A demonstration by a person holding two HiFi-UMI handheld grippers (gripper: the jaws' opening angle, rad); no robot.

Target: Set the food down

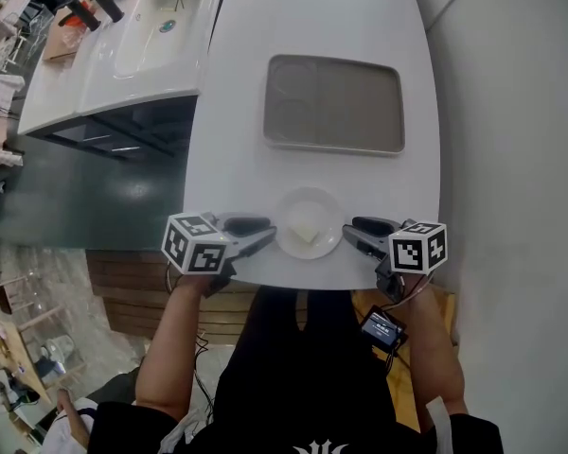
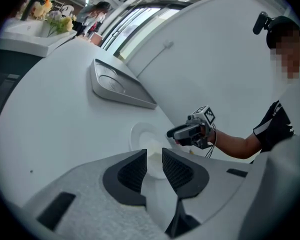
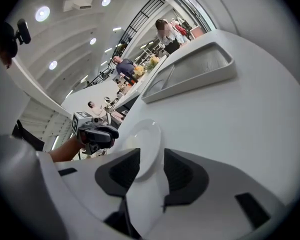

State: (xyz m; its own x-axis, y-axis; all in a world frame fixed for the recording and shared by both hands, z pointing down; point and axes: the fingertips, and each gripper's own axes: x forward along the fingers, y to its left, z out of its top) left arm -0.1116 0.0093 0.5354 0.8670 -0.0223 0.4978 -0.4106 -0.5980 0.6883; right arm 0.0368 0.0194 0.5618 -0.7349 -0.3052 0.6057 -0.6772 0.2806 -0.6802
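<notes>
My left gripper (image 1: 268,235) and right gripper (image 1: 349,234) are both released, jaws apart, flanking the plate (image 1: 310,196) of pale food (image 1: 308,226) on the desk (image 1: 237,140).

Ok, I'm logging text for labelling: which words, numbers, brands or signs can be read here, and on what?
No readable words or numbers anywhere.
Left marker cube, right marker cube: black-and-white square patterns, no letters.
Wrist device screen: print too small to read.
Shirt emblem: white design, cut off by the frame, no letters.
</notes>
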